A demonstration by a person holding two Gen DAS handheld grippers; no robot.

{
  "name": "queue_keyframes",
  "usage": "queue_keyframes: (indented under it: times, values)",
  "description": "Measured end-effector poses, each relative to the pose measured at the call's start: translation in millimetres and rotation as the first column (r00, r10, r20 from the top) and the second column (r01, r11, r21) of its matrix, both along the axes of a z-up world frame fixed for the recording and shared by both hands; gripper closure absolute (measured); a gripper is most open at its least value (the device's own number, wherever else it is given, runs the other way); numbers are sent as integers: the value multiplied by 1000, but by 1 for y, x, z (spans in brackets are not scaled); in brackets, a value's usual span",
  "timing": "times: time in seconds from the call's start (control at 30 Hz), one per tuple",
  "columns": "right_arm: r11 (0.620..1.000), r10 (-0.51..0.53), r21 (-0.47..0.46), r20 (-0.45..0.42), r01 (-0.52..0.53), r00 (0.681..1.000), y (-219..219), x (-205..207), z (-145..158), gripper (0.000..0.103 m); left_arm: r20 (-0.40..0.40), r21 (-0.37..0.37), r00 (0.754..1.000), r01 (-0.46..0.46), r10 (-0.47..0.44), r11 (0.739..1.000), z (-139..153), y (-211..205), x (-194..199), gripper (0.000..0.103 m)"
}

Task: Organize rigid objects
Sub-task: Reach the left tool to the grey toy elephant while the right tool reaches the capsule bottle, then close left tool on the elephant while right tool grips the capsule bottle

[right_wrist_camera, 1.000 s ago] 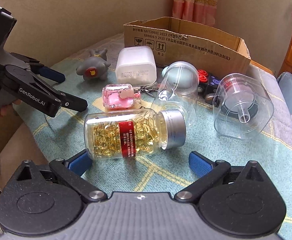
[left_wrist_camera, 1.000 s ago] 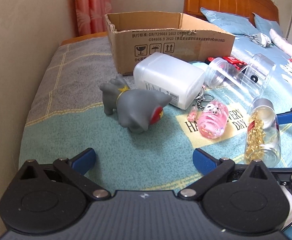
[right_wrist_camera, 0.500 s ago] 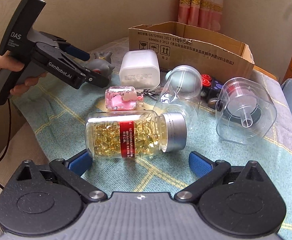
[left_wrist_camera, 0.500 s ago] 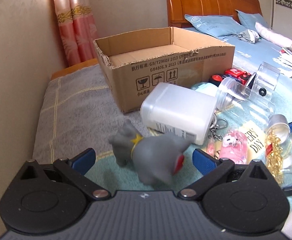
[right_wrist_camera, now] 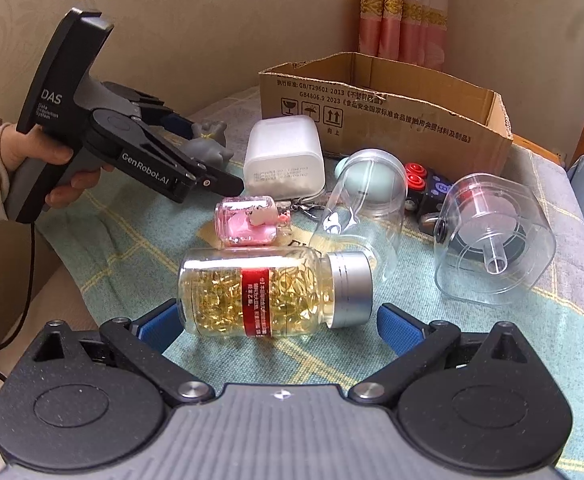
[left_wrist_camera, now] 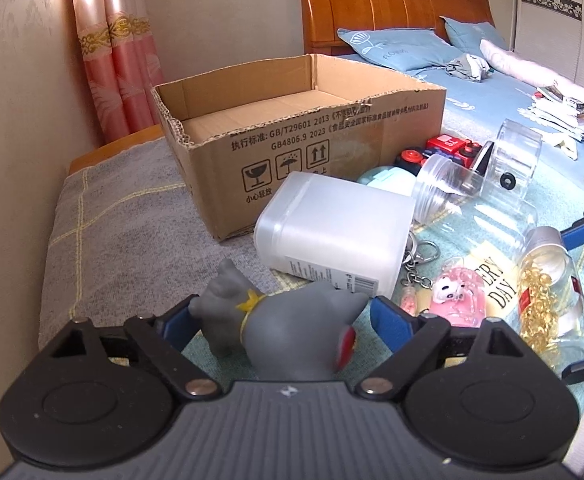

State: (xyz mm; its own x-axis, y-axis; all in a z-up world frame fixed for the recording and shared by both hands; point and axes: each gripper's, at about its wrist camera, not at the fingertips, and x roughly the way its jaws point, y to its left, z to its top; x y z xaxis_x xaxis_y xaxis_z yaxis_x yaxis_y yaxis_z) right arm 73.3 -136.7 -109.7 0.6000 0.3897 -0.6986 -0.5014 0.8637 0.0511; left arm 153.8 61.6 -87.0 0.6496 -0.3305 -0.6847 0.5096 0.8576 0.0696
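A grey toy animal [left_wrist_camera: 280,328] lies on the cloth between the blue pads of my left gripper [left_wrist_camera: 284,316], which stands open around it; it also shows in the right wrist view [right_wrist_camera: 208,146]. My right gripper [right_wrist_camera: 278,322] is open with a capsule bottle [right_wrist_camera: 268,292] lying between its fingers, silver cap to the right. An open cardboard box [left_wrist_camera: 292,136] stands behind, empty inside as far as shows.
A white plastic container [left_wrist_camera: 332,236], a pink keychain bottle [right_wrist_camera: 248,220], a clear jar [right_wrist_camera: 364,208], a clear lidded tub [right_wrist_camera: 492,240] and a red-and-black toy [right_wrist_camera: 424,188] lie on the cloth. A wall runs along the left; a bed lies beyond.
My left gripper has moved forward and low until the grey toy sits between its fingers. The right gripper has crept closer to the capsule bottle.
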Motion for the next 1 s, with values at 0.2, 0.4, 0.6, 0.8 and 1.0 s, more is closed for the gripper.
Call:
queue_keyframes:
  times: [0.2,0.4,0.6,0.8,1.0]
  values:
    - [1000,-1,-23,-1,1,1000,12,6,2,0,-7,-4,1000,1,-1,1000,1,1,0,17]
    - [998,-15,-57,-4,15,1000,18,6,4,7,-31,-29,999,-44,43,999,6,8,-1,26]
    - [999,4,-38,-10,-5,1000,14,2,11,7,-48,-36,996,-74,72,997,13,9,-8,26]
    - [999,19,-47,-12,-19,1000,9,-2,22,7,-49,-30,995,-89,87,996,33,4,-16,27]
    - [998,45,-33,15,-44,999,-1,2,48,7,-29,-24,997,-79,79,997,64,-6,-21,27]
